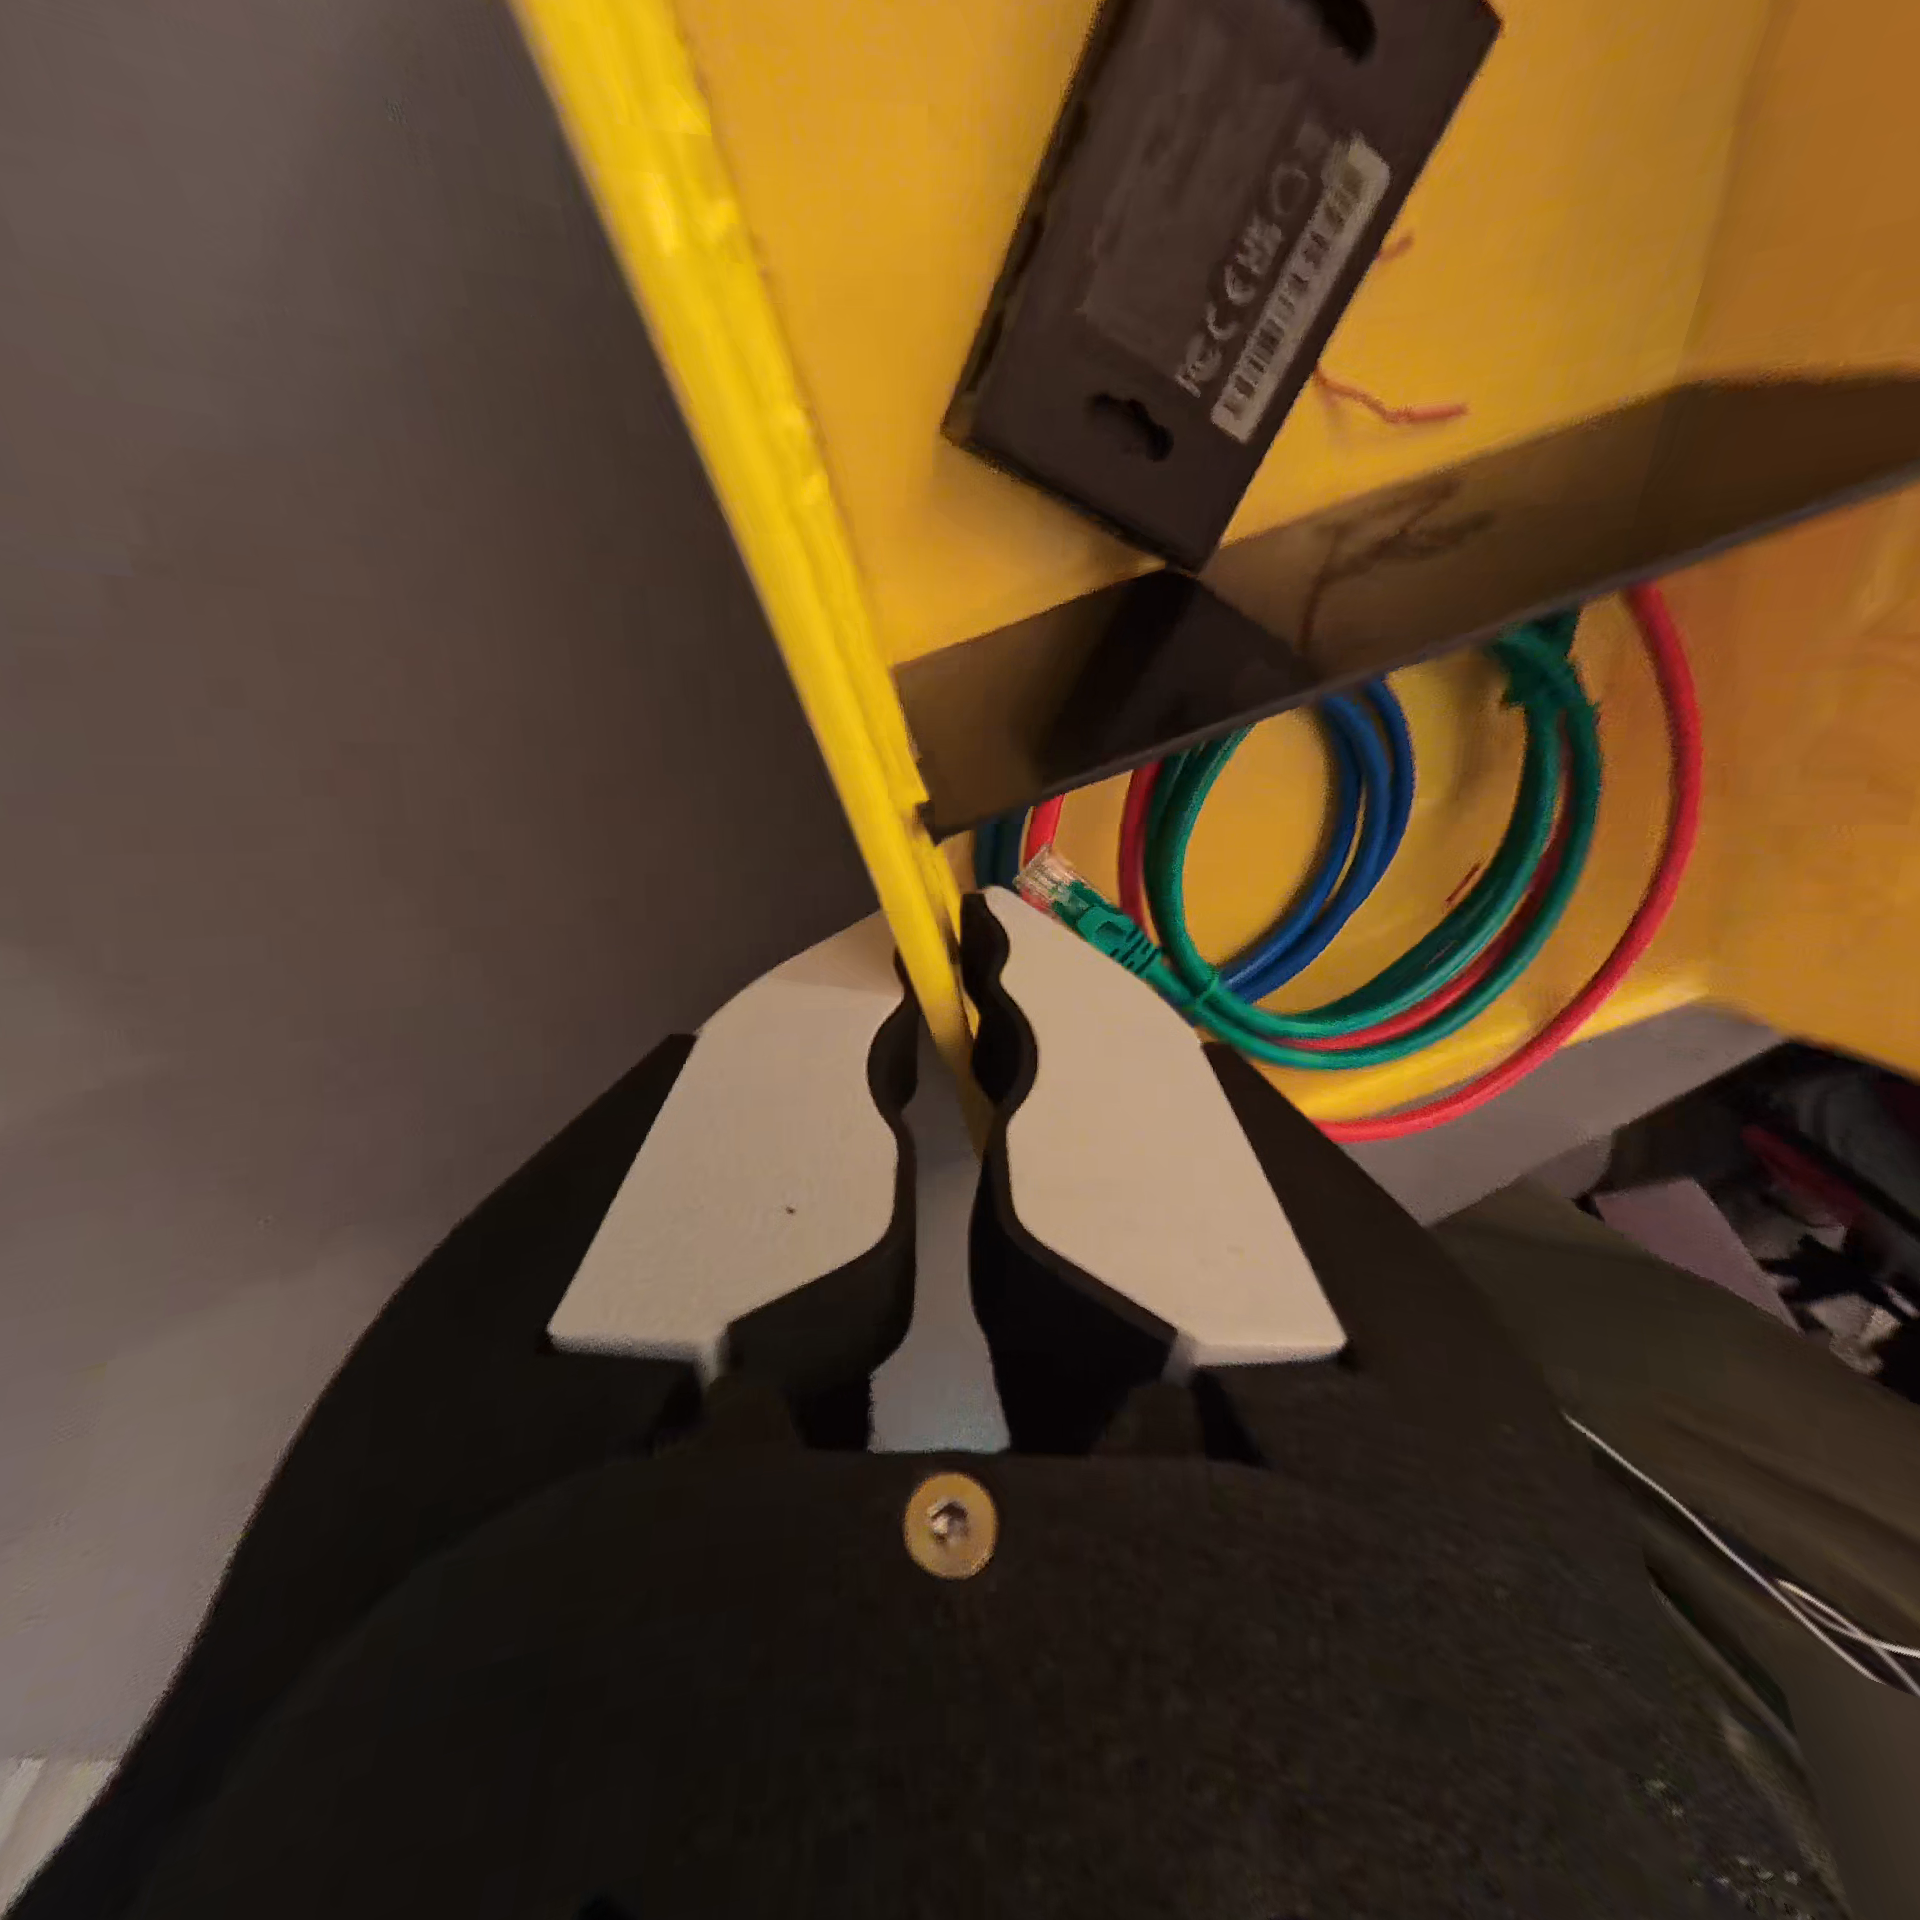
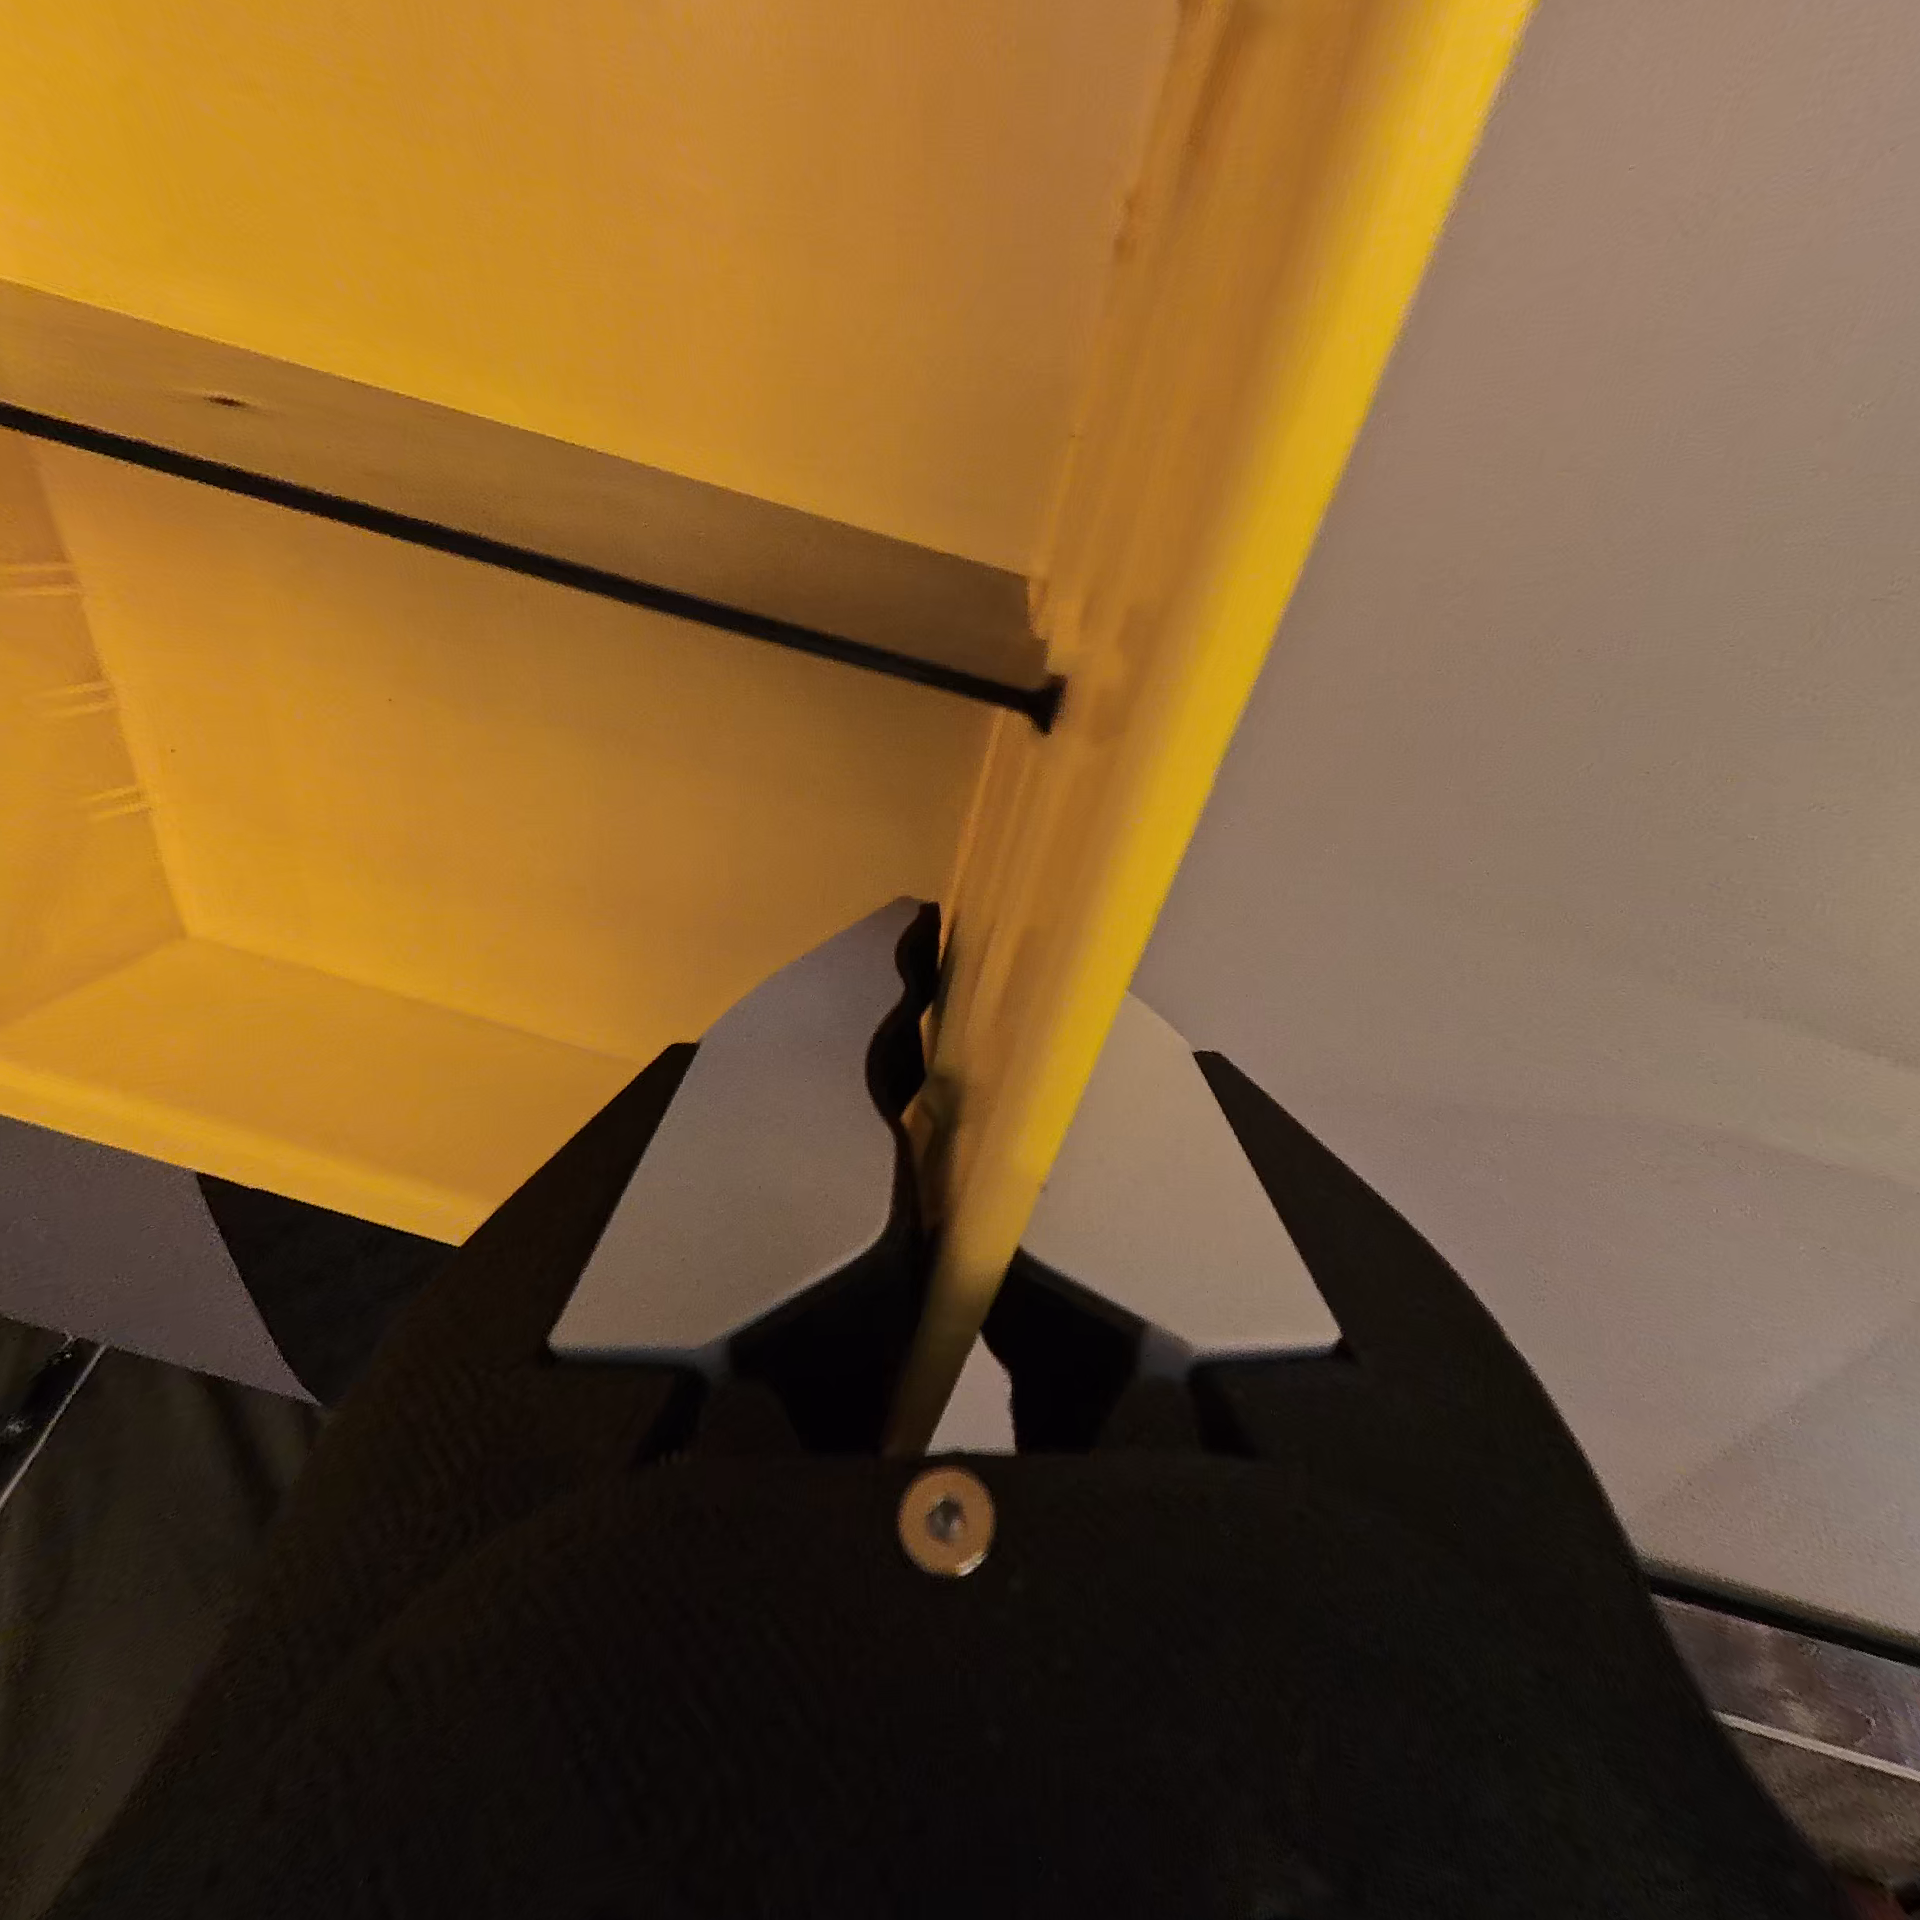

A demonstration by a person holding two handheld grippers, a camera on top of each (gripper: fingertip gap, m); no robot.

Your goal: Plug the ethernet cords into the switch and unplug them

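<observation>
In the left wrist view my left gripper (image 1: 940, 935) is shut on the left side wall (image 1: 727, 312) of a yellow box, pads pressed on its thin edge. Inside the box a black switch (image 1: 1195, 260) lies above a dark shelf plate (image 1: 1455, 540). Under the plate lie coiled green (image 1: 1351, 1018), blue (image 1: 1340, 831) and red (image 1: 1662, 831) ethernet cords. The green cord's clear plug (image 1: 1055, 883) lies loose just right of my fingertips. In the right wrist view my right gripper (image 2: 997, 956) is shut on the box's right side wall (image 2: 1247, 520).
A grey wall (image 1: 364, 623) stands behind the box on both sides. The yellow shelf (image 2: 520, 488) with a black strip along it crosses the box in the right wrist view. Dark clutter (image 1: 1766, 1247) lies below the box at the right.
</observation>
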